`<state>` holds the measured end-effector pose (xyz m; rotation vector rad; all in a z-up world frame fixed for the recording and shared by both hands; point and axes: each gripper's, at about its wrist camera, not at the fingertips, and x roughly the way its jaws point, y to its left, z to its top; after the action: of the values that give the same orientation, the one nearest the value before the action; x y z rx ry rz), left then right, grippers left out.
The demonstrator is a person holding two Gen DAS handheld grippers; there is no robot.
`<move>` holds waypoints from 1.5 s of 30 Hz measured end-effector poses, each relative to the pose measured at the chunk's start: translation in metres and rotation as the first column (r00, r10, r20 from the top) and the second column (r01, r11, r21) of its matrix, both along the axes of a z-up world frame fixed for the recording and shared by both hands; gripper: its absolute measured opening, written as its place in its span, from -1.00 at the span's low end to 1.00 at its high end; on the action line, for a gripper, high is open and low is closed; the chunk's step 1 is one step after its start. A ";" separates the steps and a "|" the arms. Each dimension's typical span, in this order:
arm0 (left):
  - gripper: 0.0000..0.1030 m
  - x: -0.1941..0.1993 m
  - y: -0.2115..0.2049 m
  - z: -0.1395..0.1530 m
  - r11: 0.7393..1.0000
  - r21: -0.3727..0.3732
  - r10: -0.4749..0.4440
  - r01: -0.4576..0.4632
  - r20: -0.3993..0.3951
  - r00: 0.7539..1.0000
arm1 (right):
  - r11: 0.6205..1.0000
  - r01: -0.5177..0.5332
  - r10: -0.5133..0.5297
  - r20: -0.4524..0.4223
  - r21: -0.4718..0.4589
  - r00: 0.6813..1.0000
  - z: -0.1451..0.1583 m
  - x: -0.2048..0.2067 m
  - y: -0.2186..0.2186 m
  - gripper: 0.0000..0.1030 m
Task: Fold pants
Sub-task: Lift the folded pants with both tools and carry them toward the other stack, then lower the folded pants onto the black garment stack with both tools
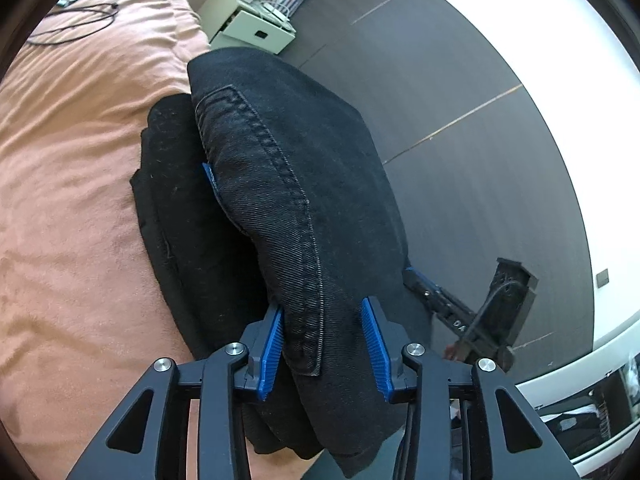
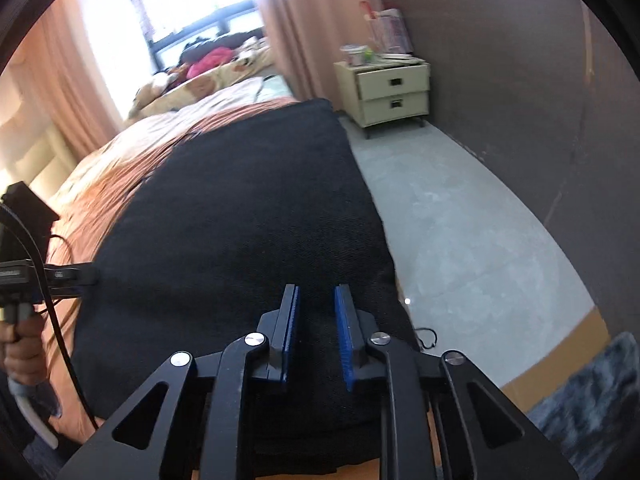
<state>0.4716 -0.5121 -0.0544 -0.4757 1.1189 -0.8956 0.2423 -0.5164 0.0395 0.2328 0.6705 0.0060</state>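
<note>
Black pants (image 1: 288,184) lying on the pink bed (image 1: 72,208) near its edge, already doubled into a thick bundle. Left tongs (image 1: 322,344) set around a raised denim fold, left pad touching cloth, right pad just clear; firm pinch cannot be told. Right tongs (image 2: 316,336) over the flat dark cloth, narrowly parted, pinching nothing. Seemingly a late fold, top layer being laid over. Next: settle that layer squarely, then release and smooth.

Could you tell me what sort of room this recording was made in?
Most likely a bedroom: the black pants lie on a bed under a peach cover, a cream two-drawer nightstand stands by the wall, and curtains frame a window.
</note>
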 end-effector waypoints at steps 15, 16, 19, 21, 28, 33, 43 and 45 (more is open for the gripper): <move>-0.19 0.028 0.027 -0.017 0.997 0.043 0.071 -0.071 -0.003 0.997 | 0.996 0.027 -0.037 -0.111 -0.086 0.993 0.048 0.016 0.056 -0.76; -0.19 0.033 0.027 -0.018 0.996 0.043 0.075 -0.075 -0.003 0.997 | 0.994 0.032 -0.044 -0.122 -0.102 0.992 0.051 0.024 0.059 -0.76; -0.19 0.045 0.026 -0.021 0.997 0.037 0.073 -0.073 0.002 0.997 | 0.991 0.051 -0.069 -0.141 -0.124 0.988 0.065 0.051 0.064 -0.76; -0.19 0.050 0.025 -0.021 0.997 0.035 0.072 -0.072 0.007 0.997 | 0.992 0.057 -0.075 -0.166 -0.111 0.983 0.069 0.069 0.063 -0.76; -0.19 0.081 0.014 -0.026 0.997 0.033 0.066 -0.067 0.027 0.997 | 0.988 0.047 -0.079 -0.216 -0.149 0.973 0.073 0.137 0.062 -0.76; -0.19 0.094 0.015 -0.028 0.998 0.010 0.068 -0.069 0.031 0.997 | 0.984 0.046 -0.086 -0.234 -0.172 0.968 0.067 0.179 0.058 -0.76; -0.19 0.094 0.013 -0.026 0.998 -0.002 0.065 -0.065 0.046 0.997 | 0.979 0.055 -0.106 -0.254 -0.198 0.962 0.044 0.231 0.055 -0.76; -0.18 0.091 0.014 -0.026 0.998 0.006 0.070 -0.070 0.043 0.997 | 0.981 0.058 -0.104 -0.252 -0.183 0.962 0.048 0.231 0.056 -0.76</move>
<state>0.5629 -0.4986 -0.0804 -0.4841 1.0602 -0.8365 0.4731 -0.4602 0.0878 0.0919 0.9187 -0.1647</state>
